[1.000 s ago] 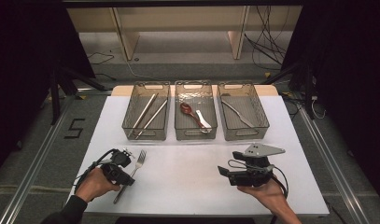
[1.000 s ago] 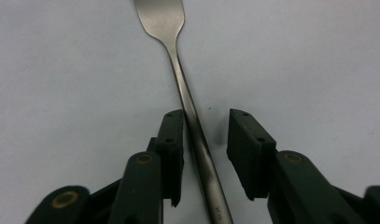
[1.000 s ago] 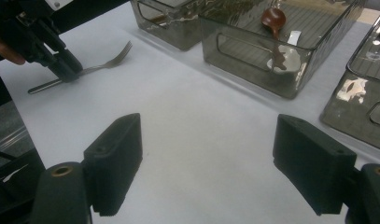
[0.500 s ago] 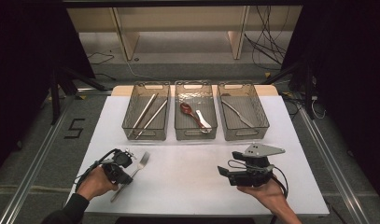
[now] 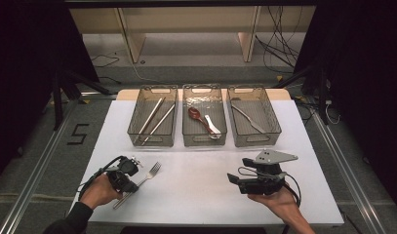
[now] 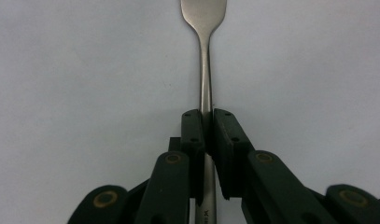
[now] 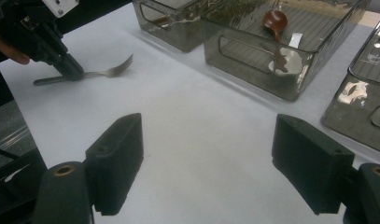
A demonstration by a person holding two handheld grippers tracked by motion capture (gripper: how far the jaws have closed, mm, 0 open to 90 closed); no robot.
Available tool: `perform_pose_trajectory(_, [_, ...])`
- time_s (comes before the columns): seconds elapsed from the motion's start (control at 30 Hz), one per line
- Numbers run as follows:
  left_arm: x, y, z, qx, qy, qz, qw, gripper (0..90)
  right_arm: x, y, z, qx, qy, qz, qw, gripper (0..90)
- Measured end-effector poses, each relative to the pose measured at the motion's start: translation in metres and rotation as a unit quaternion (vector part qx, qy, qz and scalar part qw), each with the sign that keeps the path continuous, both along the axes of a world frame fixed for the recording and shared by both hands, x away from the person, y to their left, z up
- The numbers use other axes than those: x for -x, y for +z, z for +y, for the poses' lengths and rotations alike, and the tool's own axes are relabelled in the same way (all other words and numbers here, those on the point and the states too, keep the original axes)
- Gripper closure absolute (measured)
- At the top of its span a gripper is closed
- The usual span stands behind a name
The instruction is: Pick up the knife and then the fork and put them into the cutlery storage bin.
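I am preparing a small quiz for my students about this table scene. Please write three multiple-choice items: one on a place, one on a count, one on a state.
1. Where does the fork lie?
A. in the left bin
B. on the white table, near the left tongs
C. in the right tongs

2. How many bins stand in the row at the far side of the table?
A. two
B. three
C. four

3. How are the left tongs now?
A. wide open above the table
B. shut on a spoon
C. shut on the fork's handle

Answers:
1 B: the high view shows the fork on the white surface in front of the bins, at the left tongs.
2 B: left bin, middle bin and right bin stand side by side.
3 C: the left gripper view shows both pads pressed on the handle.
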State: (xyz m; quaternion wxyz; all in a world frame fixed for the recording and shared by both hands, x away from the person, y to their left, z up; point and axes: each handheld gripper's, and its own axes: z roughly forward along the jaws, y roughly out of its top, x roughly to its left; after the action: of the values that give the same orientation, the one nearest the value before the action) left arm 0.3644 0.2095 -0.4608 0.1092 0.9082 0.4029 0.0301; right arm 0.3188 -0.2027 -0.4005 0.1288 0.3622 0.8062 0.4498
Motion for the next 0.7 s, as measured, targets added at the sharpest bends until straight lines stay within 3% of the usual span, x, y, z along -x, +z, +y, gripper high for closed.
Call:
perform_pose_trajectory(0.53, [0.005, 0.014, -0.006, 0.051, -0.025, -0.01, 0.9984, 83.0, 0.0, 0.0, 0.002, -0.002, 0.003, 0.0, 1.0, 26.1])
perform_pose_trajectory(0.7, [0.009, 0.022, -0.02, 0.063, -0.046, -0.007, 0.997, 83.0, 0.001, 0.0, 0.008, -0.002, 0.016, 0.003, 0.9999, 26.1])
